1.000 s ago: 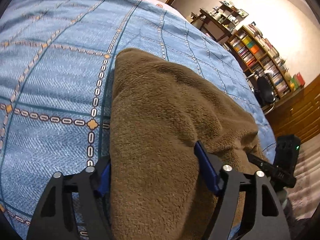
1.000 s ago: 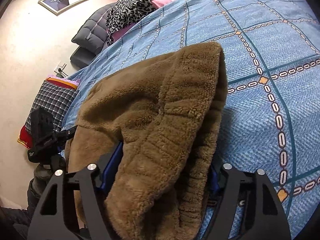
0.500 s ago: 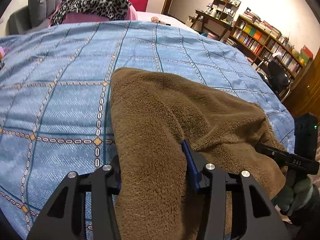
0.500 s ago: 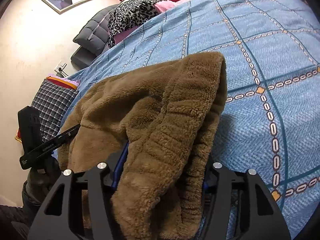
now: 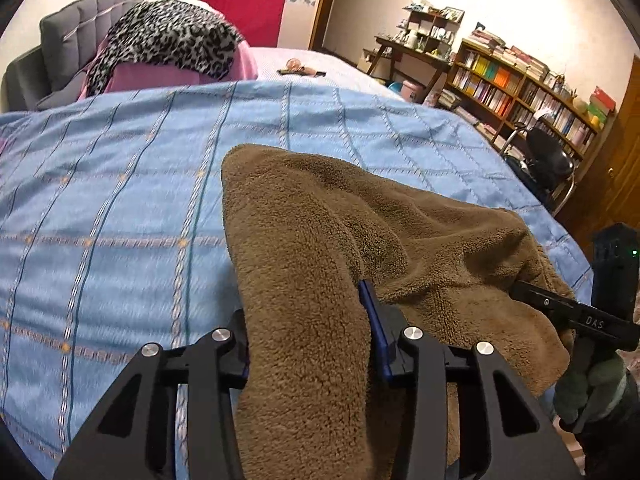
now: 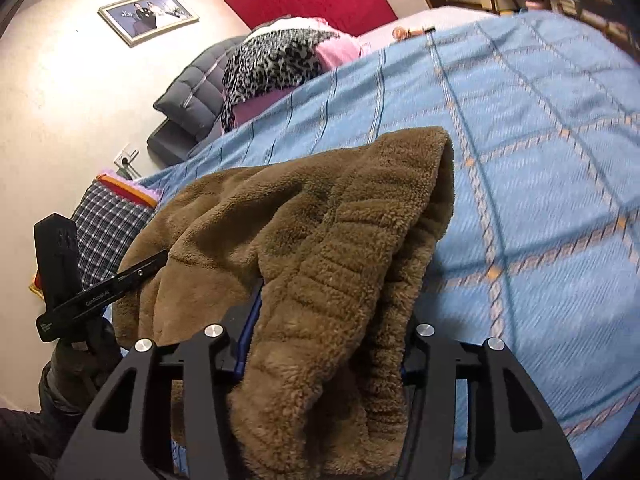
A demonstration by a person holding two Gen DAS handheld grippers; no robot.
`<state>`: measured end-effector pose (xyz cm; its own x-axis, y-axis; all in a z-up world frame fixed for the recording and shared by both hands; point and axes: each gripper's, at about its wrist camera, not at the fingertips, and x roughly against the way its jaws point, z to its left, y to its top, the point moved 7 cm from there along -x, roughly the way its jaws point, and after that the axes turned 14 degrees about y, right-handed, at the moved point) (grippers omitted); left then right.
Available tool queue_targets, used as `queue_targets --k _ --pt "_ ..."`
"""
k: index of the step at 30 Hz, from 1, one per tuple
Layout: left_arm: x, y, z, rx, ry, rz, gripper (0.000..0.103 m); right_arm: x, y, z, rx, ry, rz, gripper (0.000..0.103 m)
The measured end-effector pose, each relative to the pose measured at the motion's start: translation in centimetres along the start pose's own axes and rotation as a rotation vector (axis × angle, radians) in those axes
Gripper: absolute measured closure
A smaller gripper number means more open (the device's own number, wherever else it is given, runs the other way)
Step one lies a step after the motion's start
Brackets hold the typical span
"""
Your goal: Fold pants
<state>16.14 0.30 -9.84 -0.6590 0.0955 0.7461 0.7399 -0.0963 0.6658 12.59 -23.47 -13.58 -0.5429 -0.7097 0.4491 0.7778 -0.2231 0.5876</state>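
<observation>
Both grippers clamp the near edge of the brown fleece pants on the bed

The left hand-held gripper (image 5: 308, 344) and right hand-held gripper (image 6: 328, 344), jaws just closing, each pinch thick pile of the pants (image 5: 328, 232), which run forward from the jaws across the blue bedspread (image 5: 120, 200). The bulky waistband could slip from the right jaws, or uneven lifting could skew the fold.

Bedspread (image 5: 120, 200) pattern blurred — pants (image 5: 304, 280) cut off at bottom edge.
</observation>
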Motion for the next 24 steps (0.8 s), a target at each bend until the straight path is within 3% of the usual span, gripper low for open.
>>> queue_targets --k 13,24 --pt "-6.9 9.6 -5.1 -0.003 -0.043 -0.045 0.061 0.0 10.3 -6.4 0.046 -0.086 -0.093 0.052" --pt "-15.6 16.8 -7.3 0.038 -0.042 -0.062 0.061 -4.1 19.2 -12.6 0.086 -0.149 -0.096 0.053"
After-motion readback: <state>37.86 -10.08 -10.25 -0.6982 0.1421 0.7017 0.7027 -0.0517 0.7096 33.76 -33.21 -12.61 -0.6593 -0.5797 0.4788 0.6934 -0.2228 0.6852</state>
